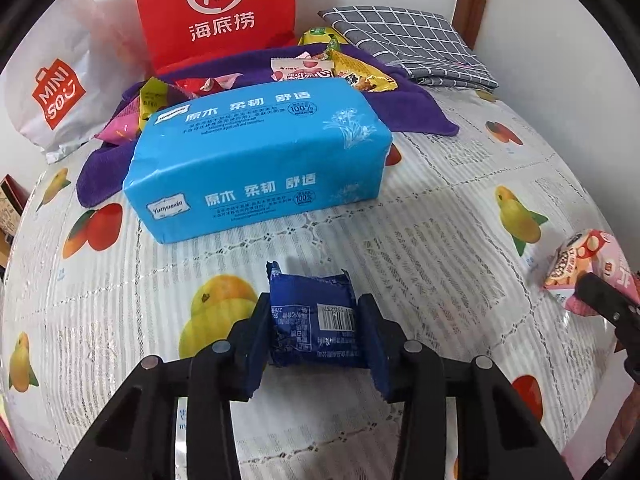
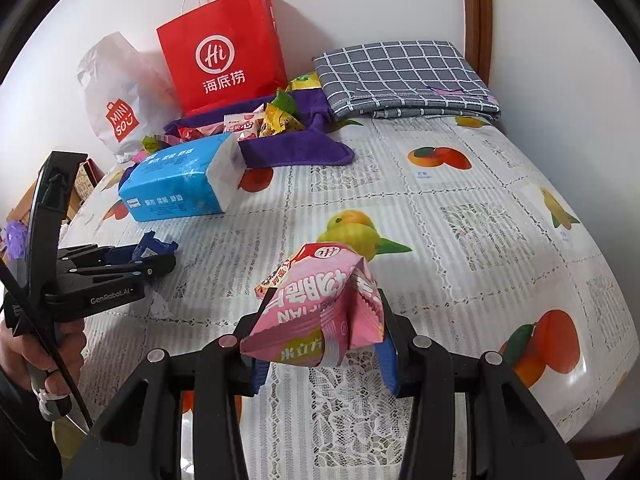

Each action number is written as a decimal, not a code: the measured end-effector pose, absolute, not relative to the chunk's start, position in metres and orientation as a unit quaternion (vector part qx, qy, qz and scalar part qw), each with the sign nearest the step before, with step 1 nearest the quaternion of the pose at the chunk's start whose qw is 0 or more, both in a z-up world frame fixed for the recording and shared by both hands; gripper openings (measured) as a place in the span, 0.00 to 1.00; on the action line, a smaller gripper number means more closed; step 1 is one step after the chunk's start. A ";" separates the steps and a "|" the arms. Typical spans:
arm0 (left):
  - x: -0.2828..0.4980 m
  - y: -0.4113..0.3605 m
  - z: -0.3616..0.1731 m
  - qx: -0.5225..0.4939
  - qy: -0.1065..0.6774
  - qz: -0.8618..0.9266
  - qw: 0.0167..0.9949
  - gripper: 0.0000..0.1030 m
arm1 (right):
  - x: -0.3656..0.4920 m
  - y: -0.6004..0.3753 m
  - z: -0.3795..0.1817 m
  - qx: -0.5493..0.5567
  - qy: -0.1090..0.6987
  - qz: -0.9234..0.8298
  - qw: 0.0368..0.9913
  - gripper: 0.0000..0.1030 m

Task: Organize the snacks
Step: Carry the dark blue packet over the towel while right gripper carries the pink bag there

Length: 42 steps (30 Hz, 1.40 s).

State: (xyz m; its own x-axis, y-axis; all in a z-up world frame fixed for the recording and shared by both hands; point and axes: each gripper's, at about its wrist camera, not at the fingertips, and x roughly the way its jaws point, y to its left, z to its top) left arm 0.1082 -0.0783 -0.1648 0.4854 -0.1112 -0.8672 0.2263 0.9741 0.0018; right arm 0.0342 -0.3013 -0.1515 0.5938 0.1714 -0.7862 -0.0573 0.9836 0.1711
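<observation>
My left gripper (image 1: 314,320) is shut on a dark blue snack packet (image 1: 312,316) and holds it above the fruit-print tablecloth (image 1: 440,216); it also shows at the left of the right wrist view (image 2: 160,258). My right gripper (image 2: 320,320) is shut on a pink snack bag (image 2: 320,312), also seen at the right edge of the left wrist view (image 1: 588,264). Several more snack packets (image 1: 320,70) lie on a purple cloth (image 1: 400,108) at the back.
A blue tissue pack (image 1: 256,160) lies in front of the purple cloth. A red Haidilao paper bag (image 1: 216,8) and a white Miniso bag (image 1: 56,92) stand against the wall. A folded grey checked cloth (image 1: 408,44) lies at the back right.
</observation>
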 end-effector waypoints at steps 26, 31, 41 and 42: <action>0.052 -0.036 -0.126 0.015 0.475 -0.118 0.872 0.39 | 0.015 -0.217 -0.130 0.044 0.447 0.121 0.885 0.42; 0.049 -0.029 -0.115 -0.004 0.469 -0.124 0.874 0.39 | 0.014 -0.213 -0.117 0.045 0.440 0.118 0.889 0.42; 0.049 -0.021 -0.095 -0.011 0.454 -0.128 0.882 0.39 | 0.014 -0.209 -0.093 0.041 0.421 0.111 0.899 0.42; 0.049 -0.021 -0.093 -0.011 0.453 -0.128 0.882 0.39 | 0.015 -0.209 -0.091 0.042 0.420 0.111 0.900 0.42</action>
